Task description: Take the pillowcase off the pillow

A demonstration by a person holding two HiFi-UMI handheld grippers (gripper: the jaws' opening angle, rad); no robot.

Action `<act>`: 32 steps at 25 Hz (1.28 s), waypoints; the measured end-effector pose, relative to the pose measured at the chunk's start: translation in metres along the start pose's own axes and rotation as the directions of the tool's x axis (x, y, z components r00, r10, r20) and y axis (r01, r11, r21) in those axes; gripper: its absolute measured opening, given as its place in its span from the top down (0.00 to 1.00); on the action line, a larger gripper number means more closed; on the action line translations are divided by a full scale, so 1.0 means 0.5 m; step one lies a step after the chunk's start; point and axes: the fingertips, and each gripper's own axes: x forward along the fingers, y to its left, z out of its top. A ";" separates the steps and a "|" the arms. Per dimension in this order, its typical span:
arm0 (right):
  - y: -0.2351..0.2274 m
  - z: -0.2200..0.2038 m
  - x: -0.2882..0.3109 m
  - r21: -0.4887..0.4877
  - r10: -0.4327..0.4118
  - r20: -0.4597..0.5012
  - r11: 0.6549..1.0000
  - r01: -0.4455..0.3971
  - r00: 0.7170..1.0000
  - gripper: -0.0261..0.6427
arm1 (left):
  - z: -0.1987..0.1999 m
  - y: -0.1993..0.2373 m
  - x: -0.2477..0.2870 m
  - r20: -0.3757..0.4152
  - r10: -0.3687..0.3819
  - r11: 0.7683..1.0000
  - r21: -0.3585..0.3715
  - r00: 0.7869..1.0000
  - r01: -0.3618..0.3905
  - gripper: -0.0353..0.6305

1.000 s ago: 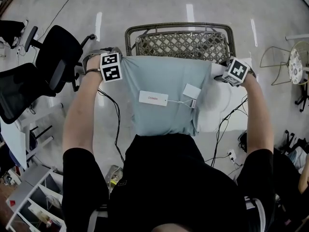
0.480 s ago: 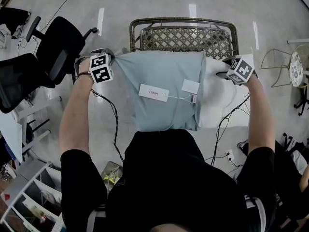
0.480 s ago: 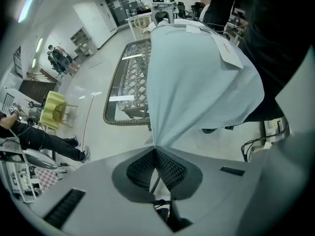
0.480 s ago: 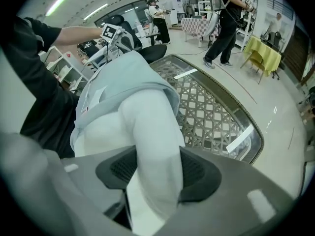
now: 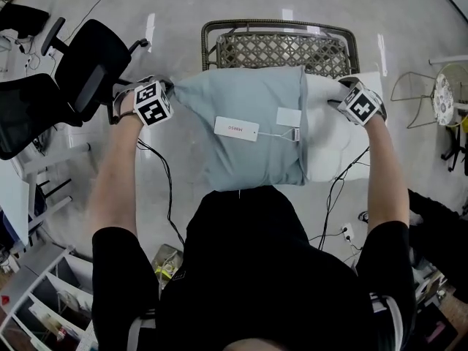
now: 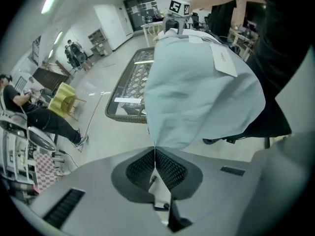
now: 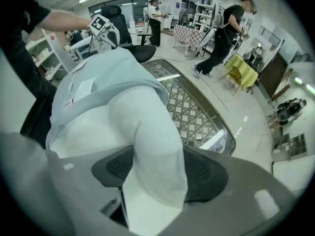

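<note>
Leftward goes the left gripper (image 6: pixel 155 154) since a second ago, dragging the case (image 5: pixel 245 134) with it, so more bare pillow (image 5: pixel 329 141) shows at the right. Both hang in the air in front of the person, above a woven chair (image 5: pixel 281 50).

The left gripper's jaws are clamped tight on one corner of the case, the cloth pinched to a thin fold between the ribbed pads. The right gripper (image 7: pixel 155 168) has the exposed end of the pillow bulging between its pads. Its jaws have just been opening wider, yet both pads touch the stuffing.

To finish the pull cleanly, the right grip likely needs to firm up on pillow alone, clear of the case's open hem, while the left draws straight away along the pillow's length. A slack right hold could let the pillow follow.

The case is pale blue, smooth and thin, with soft creases and a white card tag (image 5: pixel 236 129) on a string. The pillow is white, plump and yielding. The chair's seat is an open lattice in a rounded frame.
</note>
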 end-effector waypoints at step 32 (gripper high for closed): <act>0.518 -0.247 -0.017 -0.337 -0.125 0.214 0.921 0.193 0.969 0.38 | 0.475 -0.673 -0.103 0.280 0.175 0.984 -0.070 0.944 -0.161 0.76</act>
